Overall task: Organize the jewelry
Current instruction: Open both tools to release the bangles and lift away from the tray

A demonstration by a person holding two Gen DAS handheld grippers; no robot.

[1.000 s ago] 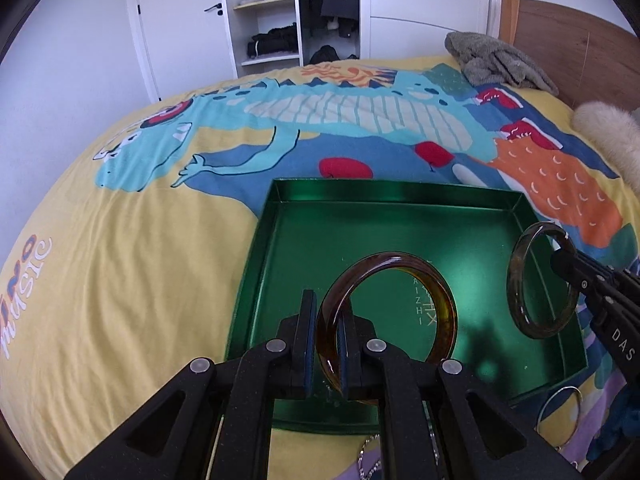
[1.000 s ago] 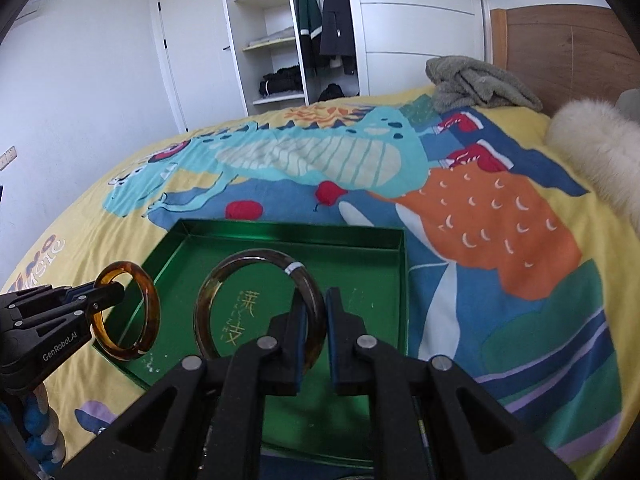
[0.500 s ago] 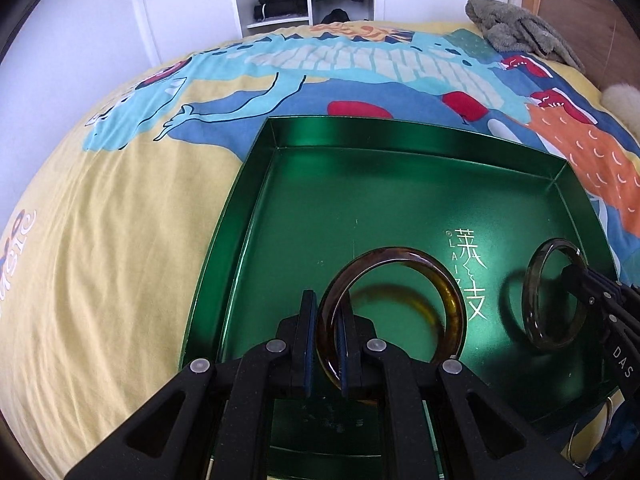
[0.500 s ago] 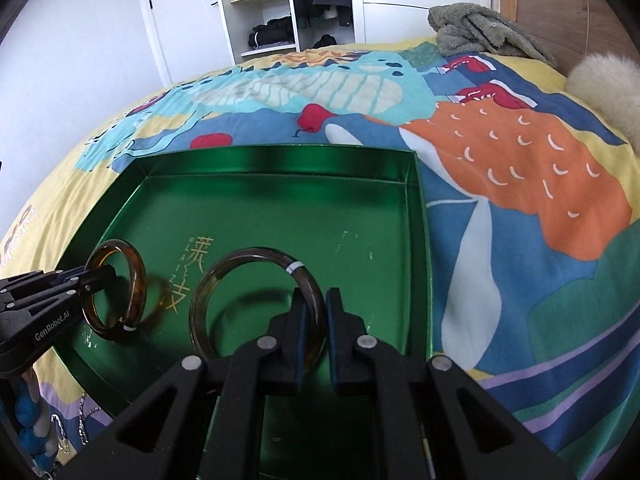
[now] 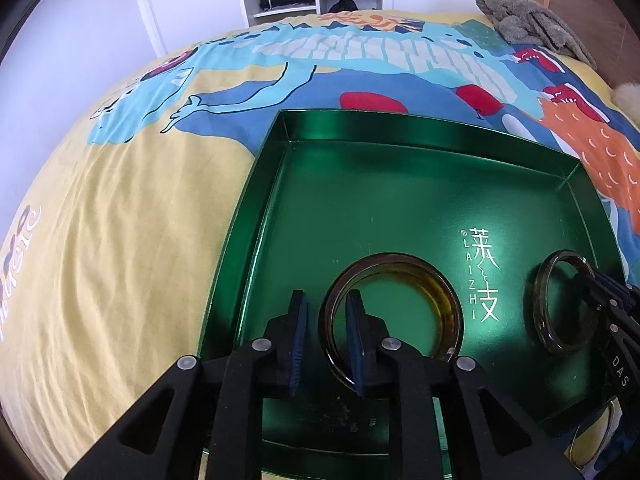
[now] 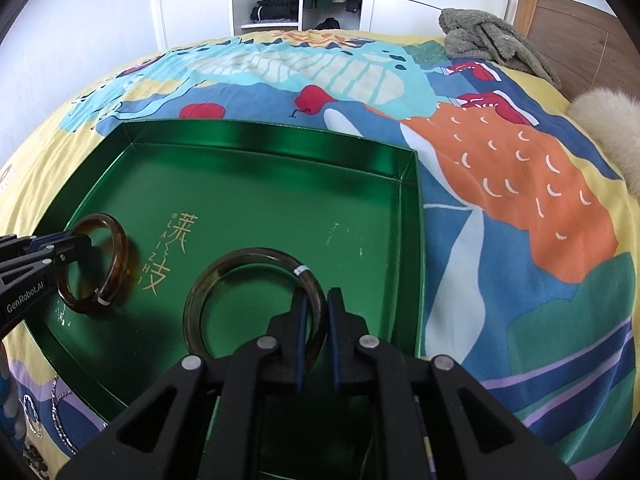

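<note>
I see the amber bangle [image 5: 390, 312] lying flat on the floor of the green tray [image 5: 360, 128], close to its near edge, beside the printed gold lettering. My left gripper [image 5: 326, 336] straddles the bangle's rim – the fingers have just been opening and now stand spread, a clear gap on either side of the rim, neither pad pressing it. The darker bangle [image 6: 256, 304] sits further along the tray, near its right wall, with its far side resting on the tray floor. My right gripper [image 6: 318, 336] has that bangle's rim between its fingers, which are close together; there seems to be a sliver of space at the right pad, so I cannot tell whether they still pinch it. The tray rests on a bed [image 6: 520, 184] with a bright cartoon cover – some loose chains [image 6: 60, 412] lie on the cover just outside the tray's near corner.
</note>
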